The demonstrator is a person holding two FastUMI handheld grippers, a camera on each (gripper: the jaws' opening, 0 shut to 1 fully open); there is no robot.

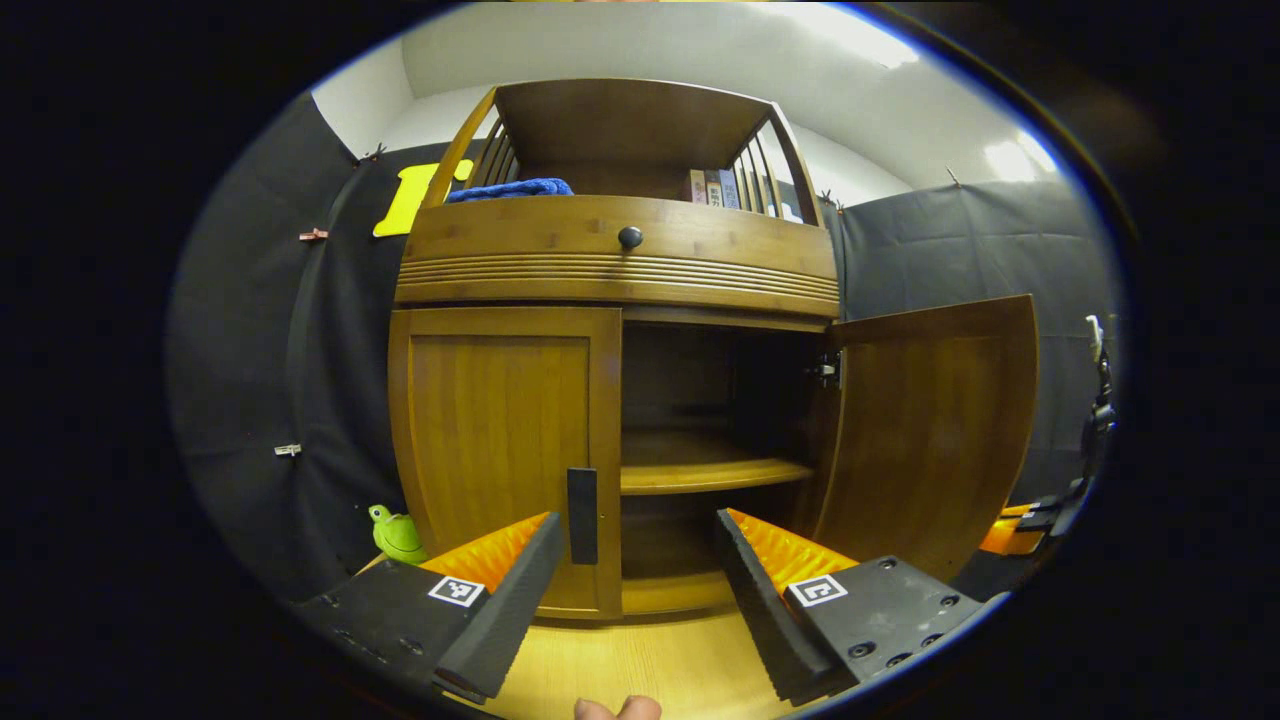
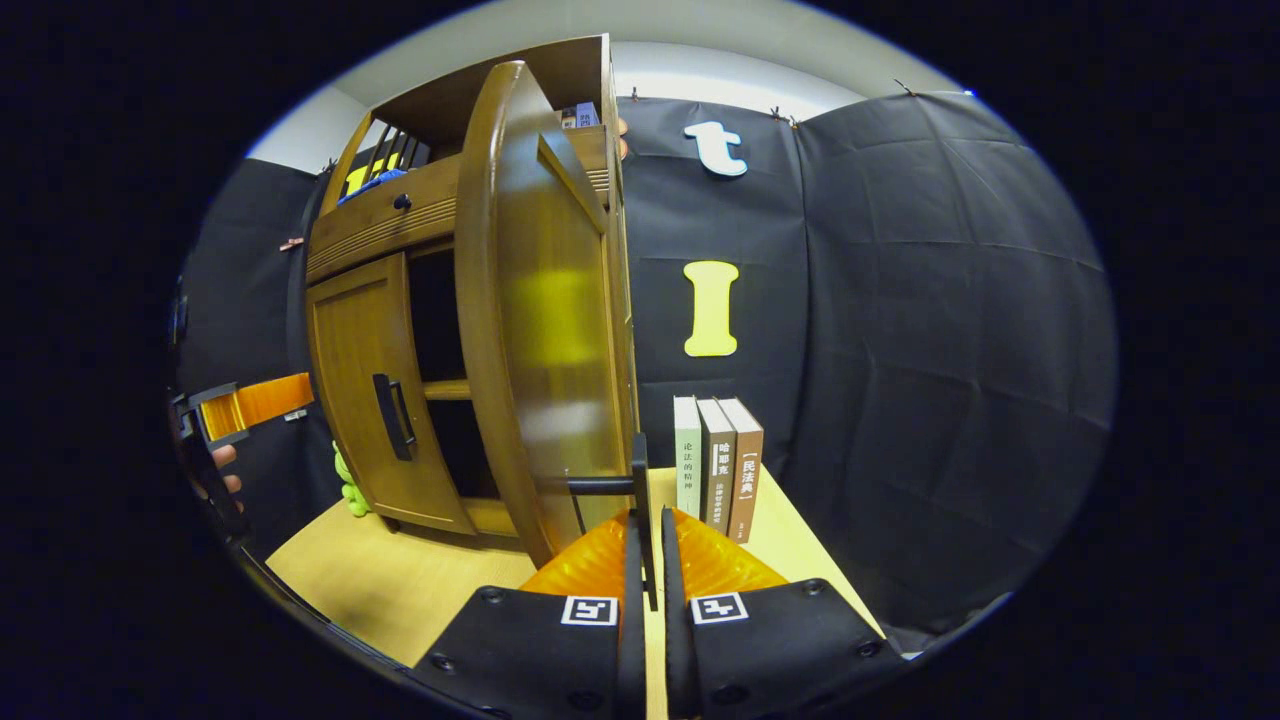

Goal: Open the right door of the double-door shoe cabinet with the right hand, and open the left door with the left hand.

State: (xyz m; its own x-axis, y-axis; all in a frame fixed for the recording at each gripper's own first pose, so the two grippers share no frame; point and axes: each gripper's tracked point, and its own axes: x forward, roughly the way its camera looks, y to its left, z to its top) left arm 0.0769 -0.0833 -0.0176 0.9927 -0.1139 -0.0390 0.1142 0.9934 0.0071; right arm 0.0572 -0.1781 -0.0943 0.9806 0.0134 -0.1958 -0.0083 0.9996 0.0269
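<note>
Currently, the left claw (image 1: 632, 590) stands wide at bottom centre of the left gripper view. The left door handle (image 1: 582, 515), a dark vertical bar, lies just ahead between the fingers, nearer the left finger. Its long axis runs upright, matching the claw gap. The left door (image 1: 500, 450) remains closed at centre left. In the right gripper view, the right claw (image 2: 648, 560) is clamped narrowly on the right door handle (image 2: 640, 500). The right door (image 2: 540, 330) stands swung open, clear of the books (image 2: 718, 468) on the table (image 2: 400, 580).
</note>
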